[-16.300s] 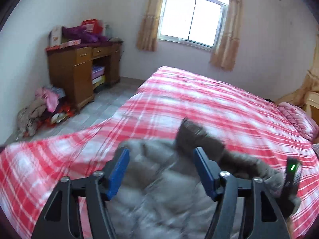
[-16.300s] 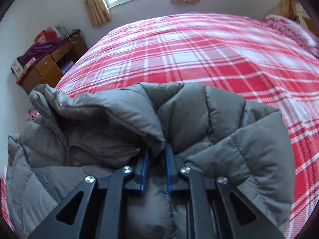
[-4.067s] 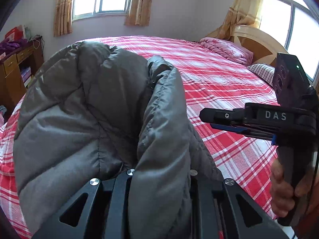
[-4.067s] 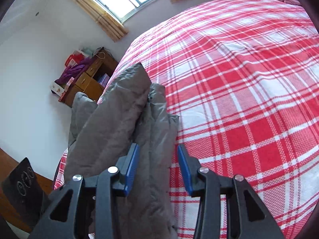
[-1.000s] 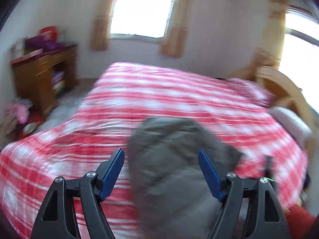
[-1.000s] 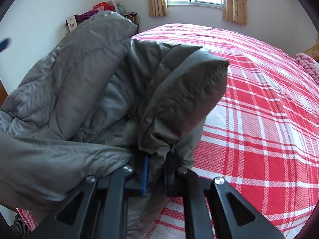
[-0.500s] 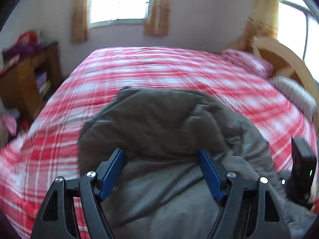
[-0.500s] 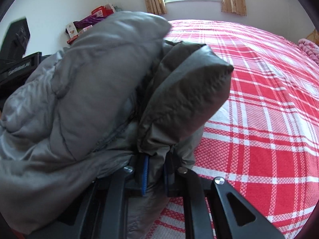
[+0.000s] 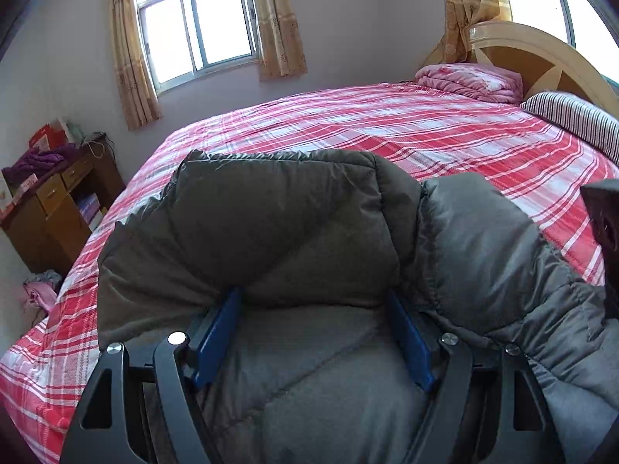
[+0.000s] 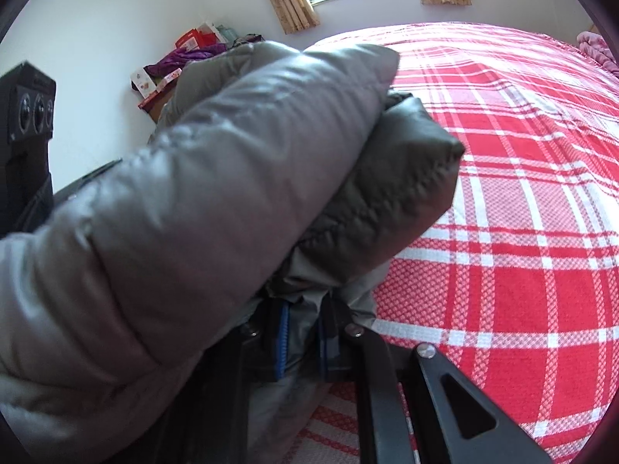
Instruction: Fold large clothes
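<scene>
A grey puffer jacket (image 9: 290,224) lies bunched on the near edge of the red plaid bed (image 9: 387,123). My left gripper (image 9: 313,297) stands wide open, pushed into the jacket. Padded fabric fills the gap between its blue fingers (image 9: 216,332), and a fold droops over their tips. My right gripper (image 10: 303,321) is shut on a thin layer of the jacket (image 10: 193,193), whose thick folded bulk rises to the left above it and hides the left finger's arm. The left gripper's black housing (image 10: 27,116) shows at the left edge of the right wrist view.
The bed (image 10: 522,193) stretches away beyond the jacket. At its head are a wooden headboard (image 9: 541,58), a folded pink quilt (image 9: 468,77) and a striped pillow (image 9: 572,116). A wooden desk (image 9: 50,208) stands by the left wall, with clothes (image 9: 38,290) on the floor.
My left gripper came down from the air onto the jacket, which now fills the space between its open fingers. The right gripper keeps its grip; the jacket's folded bulk has swung closer over it.
</scene>
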